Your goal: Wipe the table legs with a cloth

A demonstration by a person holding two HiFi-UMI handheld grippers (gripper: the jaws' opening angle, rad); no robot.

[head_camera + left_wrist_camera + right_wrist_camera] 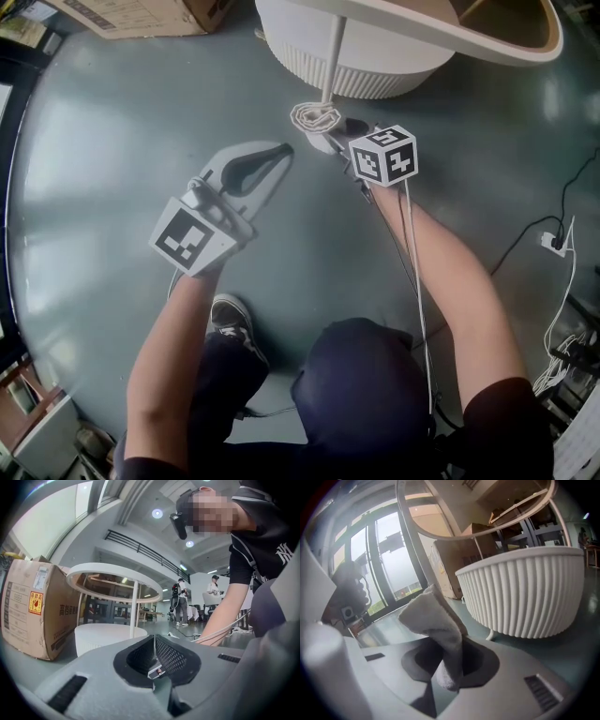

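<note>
A thin white table leg (pixel 333 54) drops from the round white table top (pixel 441 26) to the grey floor. A pale cloth (pixel 315 117) is bunched round the foot of that leg. My right gripper (pixel 330 133) is shut on the cloth and pressed against the leg; in the right gripper view the cloth (pixel 437 620) sticks up from the jaws beside the leg (pixel 412 541). My left gripper (pixel 283 149) is shut on nothing, a little left of the leg and apart from it. In the left gripper view the leg (pixel 134 609) stands ahead of the left gripper (pixel 154 644).
A white ribbed tub (pixel 356 64) sits under the table, just behind the leg. A cardboard box (pixel 141 13) stands at the far left. Cables and a plug (pixel 555 242) lie on the floor at right. The person's shoe (pixel 230 319) is below the left gripper.
</note>
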